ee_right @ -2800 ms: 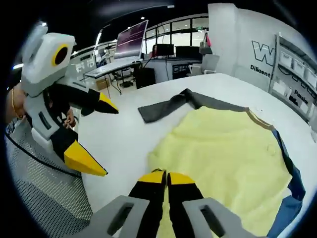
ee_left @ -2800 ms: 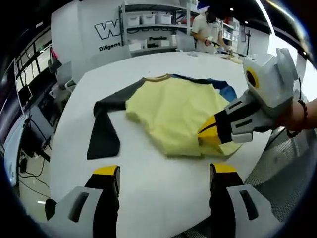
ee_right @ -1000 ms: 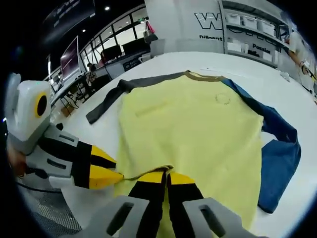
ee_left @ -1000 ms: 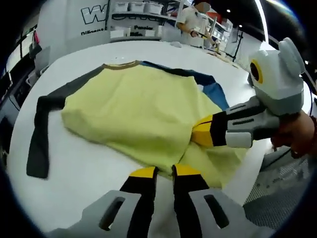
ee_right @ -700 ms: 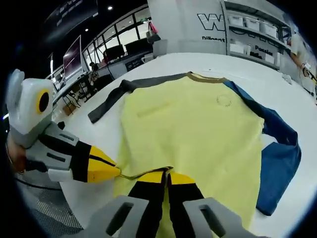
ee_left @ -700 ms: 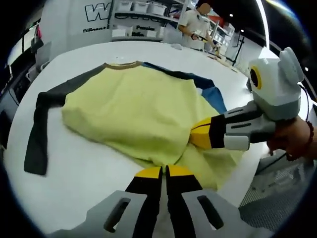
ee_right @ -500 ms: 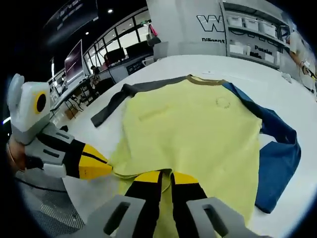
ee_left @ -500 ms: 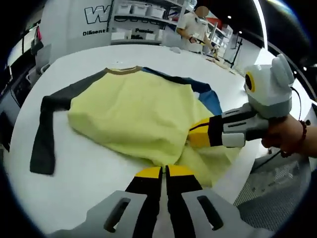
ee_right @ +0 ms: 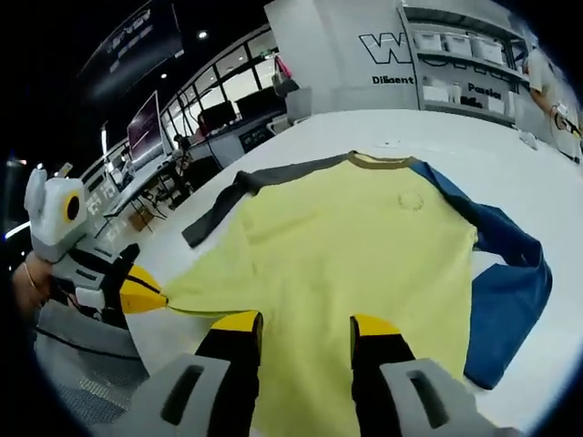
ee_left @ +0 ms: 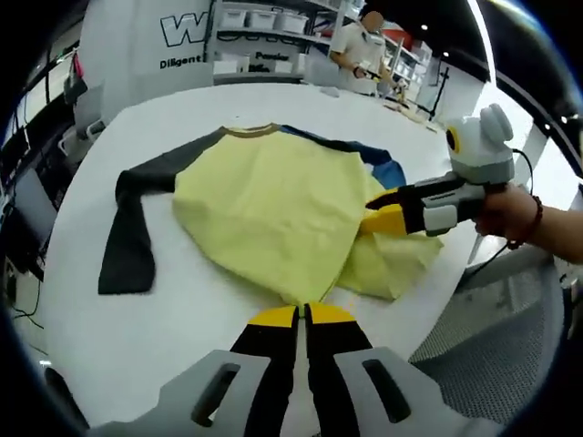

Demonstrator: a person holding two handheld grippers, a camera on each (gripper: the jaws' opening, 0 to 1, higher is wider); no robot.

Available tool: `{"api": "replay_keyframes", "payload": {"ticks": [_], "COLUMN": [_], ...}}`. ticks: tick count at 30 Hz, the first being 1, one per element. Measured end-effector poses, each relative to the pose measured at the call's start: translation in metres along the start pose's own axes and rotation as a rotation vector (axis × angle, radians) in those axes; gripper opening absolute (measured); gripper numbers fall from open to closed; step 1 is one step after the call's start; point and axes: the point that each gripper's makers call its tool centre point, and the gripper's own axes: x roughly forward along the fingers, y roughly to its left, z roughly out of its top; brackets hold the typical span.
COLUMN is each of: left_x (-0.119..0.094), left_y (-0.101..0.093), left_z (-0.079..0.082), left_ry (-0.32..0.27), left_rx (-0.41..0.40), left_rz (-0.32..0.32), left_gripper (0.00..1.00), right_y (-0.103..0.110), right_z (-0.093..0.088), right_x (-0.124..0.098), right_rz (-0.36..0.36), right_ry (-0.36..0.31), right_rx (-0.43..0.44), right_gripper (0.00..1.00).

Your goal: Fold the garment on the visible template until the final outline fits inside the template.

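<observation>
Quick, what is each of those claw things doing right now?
Left hand-held gripper: shut on the shirt hem.
Right hand-held gripper: open, holding nothing, over the shirt.

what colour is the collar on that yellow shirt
Tan-brown, a narrow band at the collar of the shirt; clearest in the right gripper view.

The yellow long-sleeved shirt with one grey and one blue sleeve (ee_left: pixel 273 214) lies spread on the round white counter (ee_left: pixel 182 300). In the left gripper view, its grey sleeve (ee_left: pixel 127 246) trails toward 9 o'clock and its collar points to 12. The left gripper (ee_left: pixel 306 316) sits at the hem at 6 o'clock, the right gripper (ee_left: pixel 387 218) at 3 o'clock. Shelves of white storage bins (ee_right: pixel 455 45) stand behind the counter.
</observation>
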Motion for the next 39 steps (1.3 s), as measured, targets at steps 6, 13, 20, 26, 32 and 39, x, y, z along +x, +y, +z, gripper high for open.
{"api": "replay_keyframes", "payload": {"ticks": [6, 13, 20, 26, 32, 39], "left_x": [-0.01, -0.023, -0.033, -0.035, -0.031, -0.026], "left_y": [0.021, 0.036, 0.048, 0.063, 0.072, 0.078], "left_z": [-0.008, -0.018, -0.032, -0.044, -0.059, -0.067], "left_ry": [0.044, 0.075, 0.122, 0.161, 0.214, 0.255], "left_rx": [0.071, 0.094, 0.101, 0.119, 0.112, 0.136], "left_rz": [0.092, 0.134, 0.169, 0.211, 0.227, 0.237], "left_gripper": [0.02, 0.02, 0.02, 0.02, 0.02, 0.02], "right_y": [0.023, 0.026, 0.011, -0.006, -0.038, -0.059], "right_z": [0.007, 0.012, 0.01, 0.004, -0.019, -0.037], "right_x": [-0.009, -0.025, -0.037, -0.044, -0.056, -0.066], "right_rz": [0.106, 0.132, 0.088, 0.04, -0.08, -0.117], "right_ry": [-0.041, -0.066, -0.063, -0.055, 0.028, 0.081], "right_rx": [-0.035, -0.033, -0.035, -0.034, -0.052, -0.01], "right_gripper": [0.55, 0.65, 0.66, 0.66, 0.65, 0.62]}}
